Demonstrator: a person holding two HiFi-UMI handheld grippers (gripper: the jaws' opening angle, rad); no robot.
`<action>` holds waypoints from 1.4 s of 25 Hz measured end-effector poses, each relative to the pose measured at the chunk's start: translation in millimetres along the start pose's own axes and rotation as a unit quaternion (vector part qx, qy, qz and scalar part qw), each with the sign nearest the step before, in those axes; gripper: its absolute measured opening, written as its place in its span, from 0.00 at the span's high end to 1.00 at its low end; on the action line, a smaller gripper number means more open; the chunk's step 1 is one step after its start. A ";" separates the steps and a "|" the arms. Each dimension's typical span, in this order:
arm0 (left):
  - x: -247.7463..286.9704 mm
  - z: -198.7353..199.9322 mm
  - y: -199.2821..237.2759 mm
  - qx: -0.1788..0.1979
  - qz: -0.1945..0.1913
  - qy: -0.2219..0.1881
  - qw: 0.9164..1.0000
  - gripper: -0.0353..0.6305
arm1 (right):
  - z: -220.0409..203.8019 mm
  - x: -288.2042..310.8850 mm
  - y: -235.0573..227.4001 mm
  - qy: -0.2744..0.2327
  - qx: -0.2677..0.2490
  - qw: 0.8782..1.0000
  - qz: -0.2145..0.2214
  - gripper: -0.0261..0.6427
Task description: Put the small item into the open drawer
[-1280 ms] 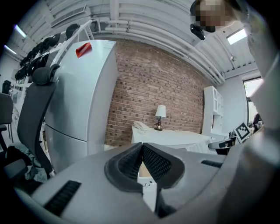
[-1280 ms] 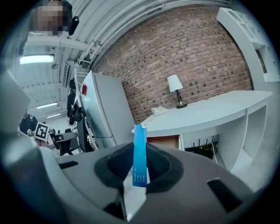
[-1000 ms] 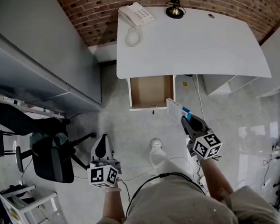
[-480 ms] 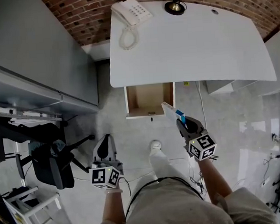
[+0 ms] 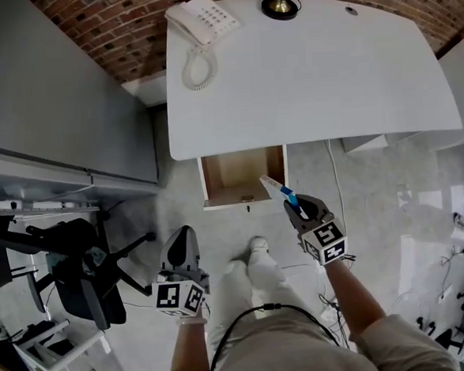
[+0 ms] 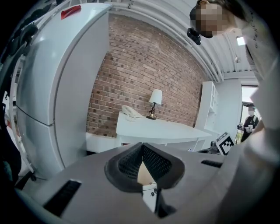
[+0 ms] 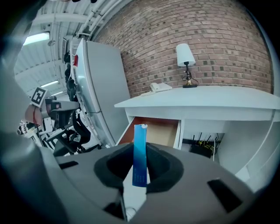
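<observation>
The open drawer (image 5: 242,175) hangs under the white desk (image 5: 311,72), its wooden inside bare. My right gripper (image 5: 295,209) is shut on the small item (image 5: 275,189), a slim blue-and-white box. The box's far end reaches the drawer's front right corner. In the right gripper view the box (image 7: 140,155) stands upright between the pads (image 7: 159,168), with the drawer (image 7: 155,131) just beyond. My left gripper (image 5: 182,240) hangs low at the left, over the floor and apart from the drawer. Its pads (image 6: 153,162) meet at the tips with nothing between them.
A white telephone (image 5: 197,28) and a lamp base (image 5: 280,4) sit at the desk's far side. A tall grey cabinet (image 5: 51,90) stands to the left, a black office chair (image 5: 79,271) below it. Cables (image 7: 210,148) lie under the desk on the right.
The desk and drawer have drawn nearer in the head view. My right gripper has carried the box forward and left, up to the drawer's front right corner. The left gripper stays low.
</observation>
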State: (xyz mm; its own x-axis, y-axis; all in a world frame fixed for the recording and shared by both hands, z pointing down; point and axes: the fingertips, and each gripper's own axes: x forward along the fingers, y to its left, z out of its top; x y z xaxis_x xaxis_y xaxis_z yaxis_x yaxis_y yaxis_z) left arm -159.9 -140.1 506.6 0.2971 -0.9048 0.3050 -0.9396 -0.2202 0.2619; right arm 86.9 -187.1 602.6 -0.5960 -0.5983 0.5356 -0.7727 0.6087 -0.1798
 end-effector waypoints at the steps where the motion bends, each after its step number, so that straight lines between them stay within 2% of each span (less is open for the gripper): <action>1: 4.8 -3.3 -1.4 0.000 -0.005 0.005 1.000 0.94 | -2.5 4.2 -1.8 0.003 0.000 1.000 -0.003 0.85; 5: 23.7 -15.8 -2.5 -0.002 -0.026 0.015 1.000 0.94 | -15.0 23.8 -13.3 0.017 0.007 1.000 -0.021 0.84; 10: 47.4 -24.0 2.9 -0.002 -0.040 0.027 0.999 0.94 | -33.7 45.2 -31.4 0.043 0.051 0.996 -0.059 0.84; 22: 87.7 -35.9 21.2 -0.003 -0.055 0.024 0.998 0.94 | -72.3 88.5 -64.0 0.089 0.140 0.976 -0.144 0.84; 29: 95.2 -50.1 17.0 0.003 -0.066 0.027 0.997 0.94 | -80.1 103.1 -72.8 0.098 0.171 0.968 -0.158 0.84; 35: 100.7 -49.5 16.5 0.009 -0.069 0.017 0.997 0.94 | -79.7 104.1 -73.1 0.094 0.162 0.969 -0.163 0.83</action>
State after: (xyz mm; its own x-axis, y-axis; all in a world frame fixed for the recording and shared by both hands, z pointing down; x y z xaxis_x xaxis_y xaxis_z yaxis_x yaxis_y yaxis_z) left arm -137.1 -216.8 587.0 0.4282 -0.8530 0.2984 -0.8927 -0.3479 0.2865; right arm 98.7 -252.3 737.3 -0.2825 -0.6073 0.7426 -0.9592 0.1900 -0.2095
